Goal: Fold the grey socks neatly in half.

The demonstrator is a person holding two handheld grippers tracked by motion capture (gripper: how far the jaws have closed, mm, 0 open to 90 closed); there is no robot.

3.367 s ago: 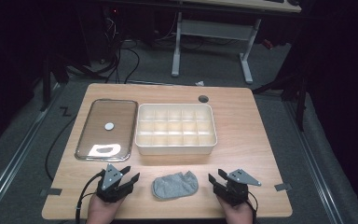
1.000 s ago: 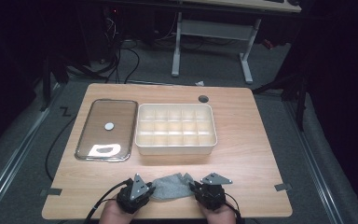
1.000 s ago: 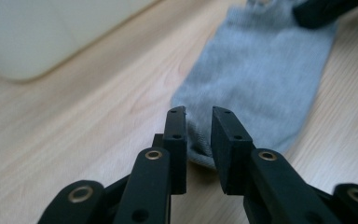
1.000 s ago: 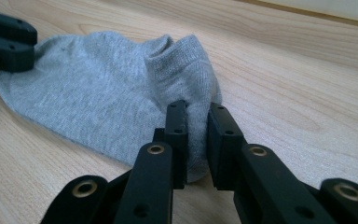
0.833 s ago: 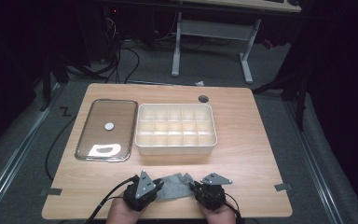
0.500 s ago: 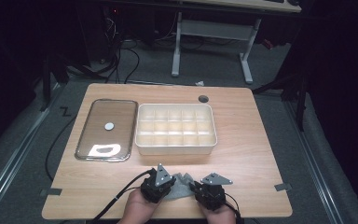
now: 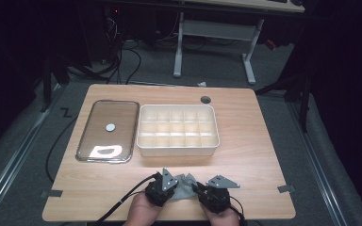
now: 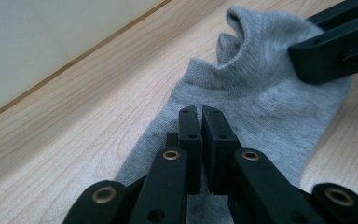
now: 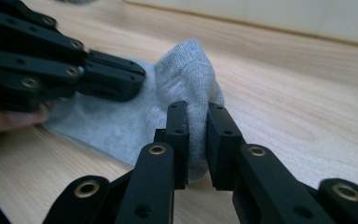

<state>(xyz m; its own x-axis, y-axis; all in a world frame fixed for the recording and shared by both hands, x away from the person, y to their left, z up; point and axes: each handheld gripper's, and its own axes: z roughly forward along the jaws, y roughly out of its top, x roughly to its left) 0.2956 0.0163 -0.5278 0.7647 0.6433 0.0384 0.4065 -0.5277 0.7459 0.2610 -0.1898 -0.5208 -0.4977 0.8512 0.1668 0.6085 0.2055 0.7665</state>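
Observation:
A grey sock (image 7: 185, 183) lies bunched near the table's front edge, between both grippers. My left gripper (image 8: 200, 112) has just been closing its jaws, and they now pinch a thin layer of the sock (image 8: 256, 93) at its near end. My right gripper (image 9: 198, 109) is shut on a fold of the sock (image 9: 186, 65), whose fabric bulges up between the pads. In the high view the left gripper (image 7: 175, 189) and right gripper (image 7: 197, 189) face each other a short way apart. Each gripper view also catches the other gripper's jaws close by, on the sock.
A cream tray (image 7: 177, 149) divided into several compartments stands mid-table just beyond the sock. A shiny metal-rimmed lid (image 7: 108, 129) with a small knob lies to its left. A round cable hole (image 7: 205, 99) sits near the far edge. The hands rest at the table's front edge.
The left gripper slid right along the front edge toward the right gripper and closed on the sock, which went from flat to bunched. The right gripper stayed put.

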